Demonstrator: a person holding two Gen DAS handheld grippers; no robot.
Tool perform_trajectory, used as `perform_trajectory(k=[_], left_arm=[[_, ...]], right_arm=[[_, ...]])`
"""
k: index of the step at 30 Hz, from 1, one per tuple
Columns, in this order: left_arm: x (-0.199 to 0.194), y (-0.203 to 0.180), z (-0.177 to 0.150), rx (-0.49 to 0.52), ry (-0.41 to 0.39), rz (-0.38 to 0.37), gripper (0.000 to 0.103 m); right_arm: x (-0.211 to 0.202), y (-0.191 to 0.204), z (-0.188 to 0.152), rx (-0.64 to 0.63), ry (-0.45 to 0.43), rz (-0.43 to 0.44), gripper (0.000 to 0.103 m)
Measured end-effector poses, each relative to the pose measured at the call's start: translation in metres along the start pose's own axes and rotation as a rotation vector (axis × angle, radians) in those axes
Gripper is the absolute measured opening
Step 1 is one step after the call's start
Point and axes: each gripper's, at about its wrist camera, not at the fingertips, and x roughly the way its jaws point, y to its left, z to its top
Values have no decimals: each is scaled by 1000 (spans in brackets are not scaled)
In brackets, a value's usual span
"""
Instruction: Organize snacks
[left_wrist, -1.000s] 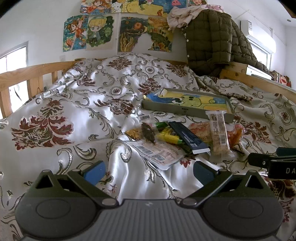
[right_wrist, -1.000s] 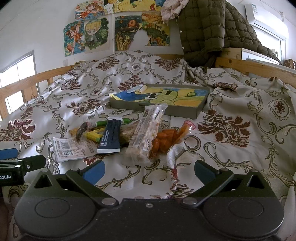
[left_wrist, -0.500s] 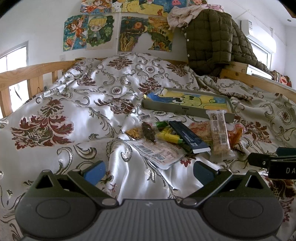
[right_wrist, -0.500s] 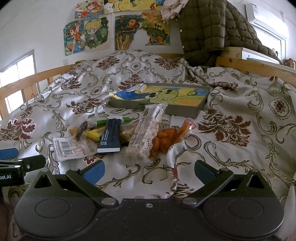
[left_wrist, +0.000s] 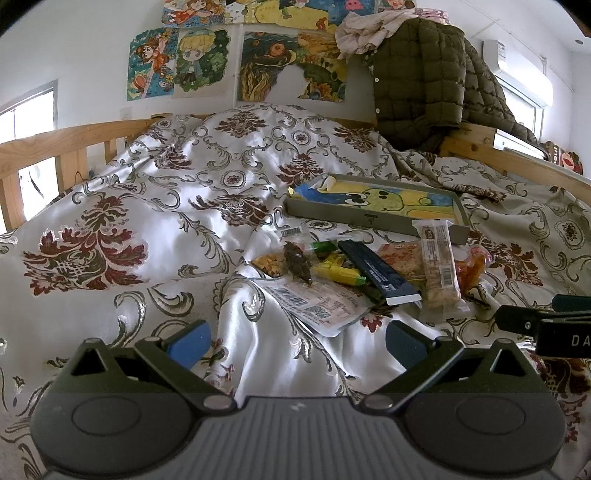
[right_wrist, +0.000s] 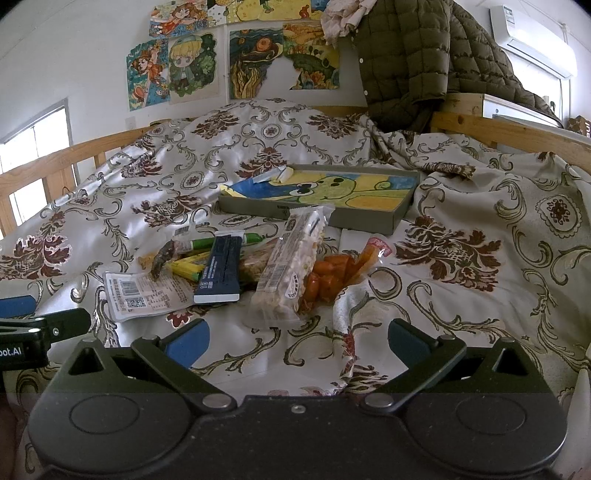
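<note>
Bed quilt (left_wrist: 155, 206) holds heaped snacks (right_wrist: 236, 266) beside the bare tray (right_wrist: 399, 216); both claws (left_wrist: 295, 338) (right_wrist: 295, 341) gape empty, nothing sorted.

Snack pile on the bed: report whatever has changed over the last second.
Nothing visibly changed. The snack pile lies as before in front of the shallow grey tray, which holds no snacks, and both open tongs, left and right, hover short of it, holding nothing.
</note>
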Motion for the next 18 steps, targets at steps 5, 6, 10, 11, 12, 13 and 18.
perform_trajectory(k=[5,6,10,11,12,13,18], left_arm=[[1,0,-2,1,-1,0,103],[0,0,0,1,0,0,103],[1,0,-1,1,0,1,103],[0,0,0,0,0,0,103],[0,0,0,0,0,0,103],[0,0,0,1,0,1,103],[1,1,-1,-8,1,-2,103]], right_arm=[[0,0,0,0,1,0,102],[1,0,0,0,1,0,102],[1,0,0,0,2,0,102],[2,-1,0,1,2,0,102],[2,-1,0,1,2,0,102],[2,-1,0,1,3,0,102],[3,-1,0,2,5,1,102]])
